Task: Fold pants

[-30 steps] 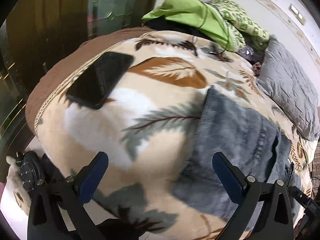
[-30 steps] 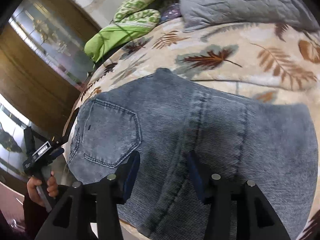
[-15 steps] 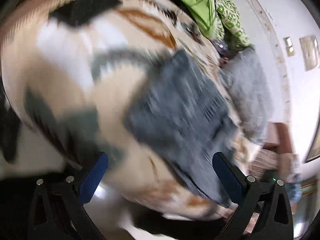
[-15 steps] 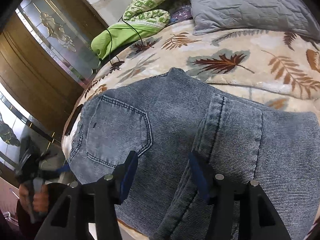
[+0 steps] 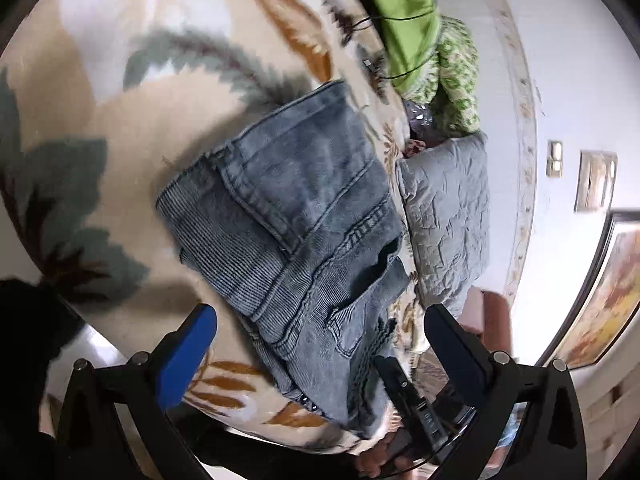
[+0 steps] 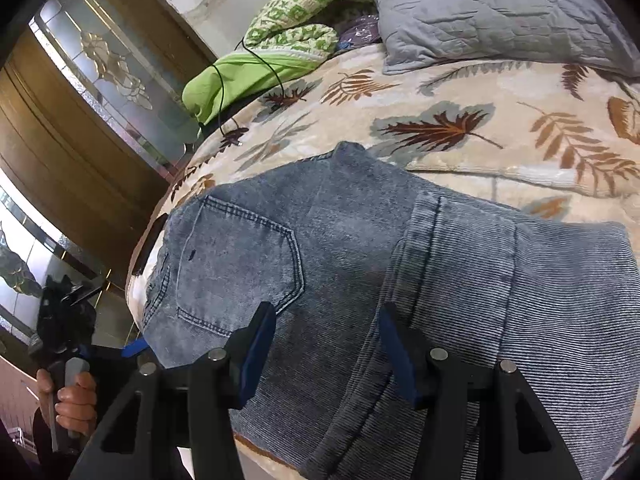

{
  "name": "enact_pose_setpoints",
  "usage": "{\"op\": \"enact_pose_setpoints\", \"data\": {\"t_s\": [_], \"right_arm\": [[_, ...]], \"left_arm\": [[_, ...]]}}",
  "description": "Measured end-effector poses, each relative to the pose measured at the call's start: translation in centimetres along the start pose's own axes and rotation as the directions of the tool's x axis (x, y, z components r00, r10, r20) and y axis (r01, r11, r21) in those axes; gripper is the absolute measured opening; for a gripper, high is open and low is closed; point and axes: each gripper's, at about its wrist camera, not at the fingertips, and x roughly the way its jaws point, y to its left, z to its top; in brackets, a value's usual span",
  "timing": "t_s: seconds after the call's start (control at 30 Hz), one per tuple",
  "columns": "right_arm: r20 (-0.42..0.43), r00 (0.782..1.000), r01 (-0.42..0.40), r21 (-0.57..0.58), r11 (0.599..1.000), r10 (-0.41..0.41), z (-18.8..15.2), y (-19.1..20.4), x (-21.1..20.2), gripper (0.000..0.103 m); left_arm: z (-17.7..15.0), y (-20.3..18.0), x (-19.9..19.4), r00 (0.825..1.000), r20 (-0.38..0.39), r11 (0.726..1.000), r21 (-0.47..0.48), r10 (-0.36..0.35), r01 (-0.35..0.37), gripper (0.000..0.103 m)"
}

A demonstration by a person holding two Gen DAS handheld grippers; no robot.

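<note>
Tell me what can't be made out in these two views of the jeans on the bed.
- Jeans: right wrist view, near edge hidden by the right gripper.
- Jeans' lower hem: left wrist view, behind a black device between the left gripper's fingers.
- Blanket top: left wrist view, motion-blurred.
- Pillow: right wrist view, cut off by the frame edge.

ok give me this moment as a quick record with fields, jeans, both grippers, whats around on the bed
jeans: folded bundle on the leaf-print blanket, back pocket facing up
left gripper: open, holding nothing, near the edge of the bed
right gripper: open, over the jeans, gripping nothing
pillow: grey, beyond the jeans
green clothes: piled beside the pillow, black cable across them
fold: looks done
</note>
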Motion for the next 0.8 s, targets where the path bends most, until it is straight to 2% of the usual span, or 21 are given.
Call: {"op": "enact_pose_setpoints", "data": {"t_s": [0.1, 0.2, 0.33, 0.5, 0.6, 0.63, 0.67, 0.73, 0.8], "right_arm": [[0.002, 1.0, 0.0, -0.002, 1.0, 0.0, -0.1, -0.1, -0.2, 0.058], [0.008, 1.0, 0.004, 0.002, 1.0, -0.004, -0.1, -0.4, -0.4, 0.058], [0.022, 1.0, 0.0, 0.014, 1.0, -0.001, -0.1, -0.7, -0.8, 0.058], [0.031, 1.0, 0.001, 0.018, 1.0, -0.002, -0.1, -1.0, -1.0, 0.058], [0.043, 0.998, -0.037, 0.024, 0.999, 0.036, -0.1, -1.0, -1.1, 0.058], [0.055, 0.997, -0.054, 0.021, 0.998, 0.053, 0.0, -0.8, -1.1, 0.058], [0.07, 0.995, -0.073, 0.009, 0.997, 0.072, 0.1, -0.4, -1.2, 0.056], [0.099, 0.99, -0.096, -0.039, 0.995, 0.099, 0.2, 0.9, -1.1, 0.051], [0.117, 0.988, -0.087, -0.09, 0.992, 0.097, 0.3, 2.6, -0.4, 0.047]], "left_arm": [[-0.2, 0.9, 0.8, 1.0, -0.022, 0.999, -0.034, 0.013, -0.013, 0.103], [0.2, 0.7, 1.2, 1.0, 0.001, 1.0, -0.023, 0.02, -0.02, 0.102], [1.6, -0.1, 1.2, 0.998, 0.056, 1.0, -0.014, 0.016, -0.015, 0.092], [2.5, -0.3, 1.9, 0.996, 0.091, 1.0, -0.009, 0.012, -0.011, 0.092], [2.4, -0.4, 2.1, 0.993, 0.115, 1.0, 0.01, 0.022, -0.024, 0.087], [2.4, -0.4, 2.1, 0.992, 0.122, 0.999, 0.018, 0.03, -0.033, 0.078], [2.4, -0.3, 2.1, 0.991, 0.128, 0.999, 0.024, 0.041, -0.044, 0.056], [2.5, 0.1, 2.2, 0.989, 0.13, 0.997, 0.025, 0.064, -0.068, 0.027], [2.6, -0.1, 2.3, 0.989, 0.137, 0.996, 0.054, 0.059, -0.067, 0.026]]}}
